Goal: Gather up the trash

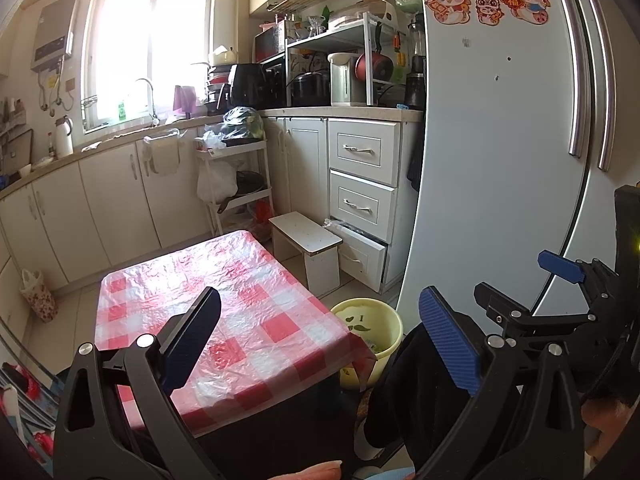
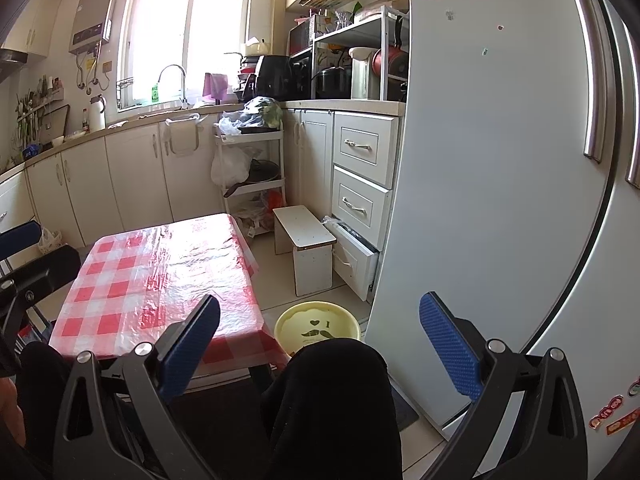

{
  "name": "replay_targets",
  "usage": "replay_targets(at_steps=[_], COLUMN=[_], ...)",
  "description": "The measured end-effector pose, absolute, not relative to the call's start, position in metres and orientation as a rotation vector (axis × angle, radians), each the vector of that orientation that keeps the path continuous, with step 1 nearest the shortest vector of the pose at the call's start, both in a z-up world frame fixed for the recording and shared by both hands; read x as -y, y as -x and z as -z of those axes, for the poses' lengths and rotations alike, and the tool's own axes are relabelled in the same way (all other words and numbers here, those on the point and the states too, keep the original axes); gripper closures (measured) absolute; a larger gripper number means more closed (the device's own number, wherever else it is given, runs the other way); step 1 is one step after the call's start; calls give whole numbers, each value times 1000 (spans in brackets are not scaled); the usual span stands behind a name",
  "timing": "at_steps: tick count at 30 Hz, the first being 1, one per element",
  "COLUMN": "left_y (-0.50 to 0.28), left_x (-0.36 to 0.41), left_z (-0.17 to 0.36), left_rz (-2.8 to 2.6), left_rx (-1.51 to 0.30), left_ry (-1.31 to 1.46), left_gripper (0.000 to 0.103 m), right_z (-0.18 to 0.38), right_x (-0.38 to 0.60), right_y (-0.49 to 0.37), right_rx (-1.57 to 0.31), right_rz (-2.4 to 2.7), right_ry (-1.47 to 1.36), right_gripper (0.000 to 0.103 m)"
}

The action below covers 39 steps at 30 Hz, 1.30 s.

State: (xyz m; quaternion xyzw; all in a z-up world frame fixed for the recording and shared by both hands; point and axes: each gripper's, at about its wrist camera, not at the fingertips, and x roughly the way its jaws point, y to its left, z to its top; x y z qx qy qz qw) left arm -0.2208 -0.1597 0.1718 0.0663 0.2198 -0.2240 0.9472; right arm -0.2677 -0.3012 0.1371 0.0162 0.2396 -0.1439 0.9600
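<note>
Left wrist view, lower left: the left gripper, fingers spread wide apart and empty, above a table covered by a red-and-white checked plastic cloth. Centre: a yellow trash bin on the floor just beside the table's right edge, some scraps inside. Right: refrigerator door. Right wrist view: the right gripper, likewise spread and empty, over a dark-clothed knee.
</note>
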Motion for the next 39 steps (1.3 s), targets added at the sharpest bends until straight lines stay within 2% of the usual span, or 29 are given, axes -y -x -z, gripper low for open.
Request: replay_targets(at_steps=[39], left_y=[231], left_x=[160], left_z=[-180], left_rz=[448], left_rx=[-417], left_ry=[-151], left_gripper=[7], right_z=[-139], right_x=[297], right_y=[272], right_rx=[-474], right_rz=[271], right_ry=[-27], right_gripper=[7])
